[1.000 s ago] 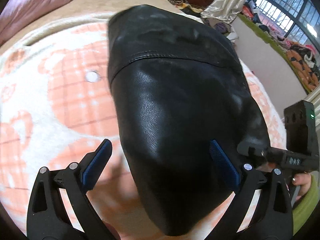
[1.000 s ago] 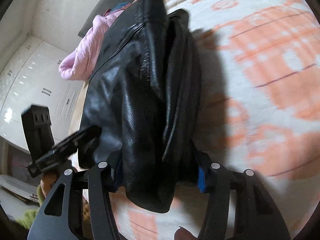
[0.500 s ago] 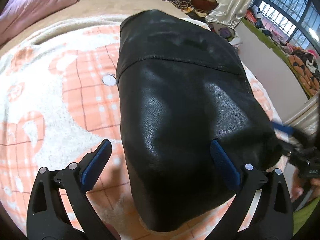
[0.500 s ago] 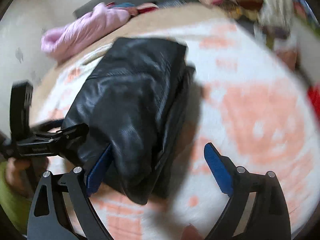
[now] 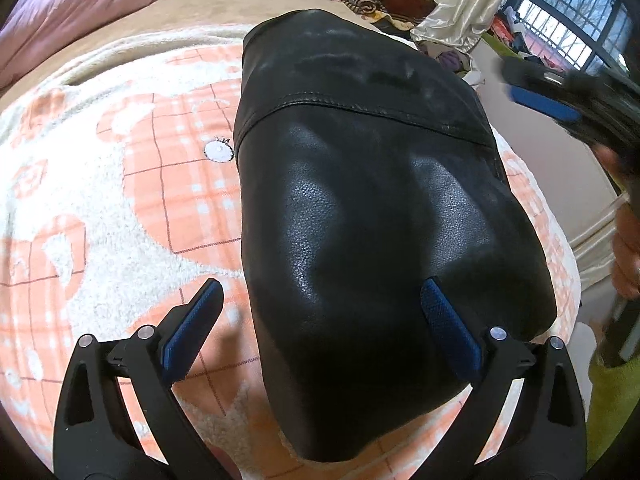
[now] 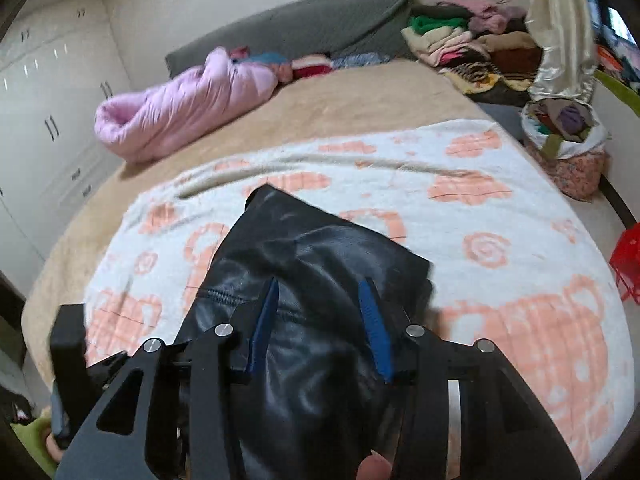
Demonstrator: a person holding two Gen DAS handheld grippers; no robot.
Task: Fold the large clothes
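Note:
A black leather jacket [image 5: 368,208] lies folded into a compact bundle on the orange-and-white blanket [image 5: 120,208]. My left gripper [image 5: 320,308] is open and empty, hovering over the bundle's near end. It holds nothing. In the right wrist view the same jacket [image 6: 320,264] lies on the blanket [image 6: 500,240]. My right gripper [image 6: 318,300] is open and empty, raised above the jacket. It shows blurred at the upper right of the left wrist view [image 5: 568,100].
A pink puffy coat [image 6: 188,100] lies at the far side of the bed. Piles of folded clothes [image 6: 460,40] and a full bag [image 6: 564,140] stand beyond the bed's right edge. White wardrobes [image 6: 48,92] line the left wall. A red basket [image 6: 628,256] sits at right.
My right gripper let go of the jacket's edge, opened, and lifted up and back over it. The left gripper stayed open and rose slightly. The jacket now lies still.

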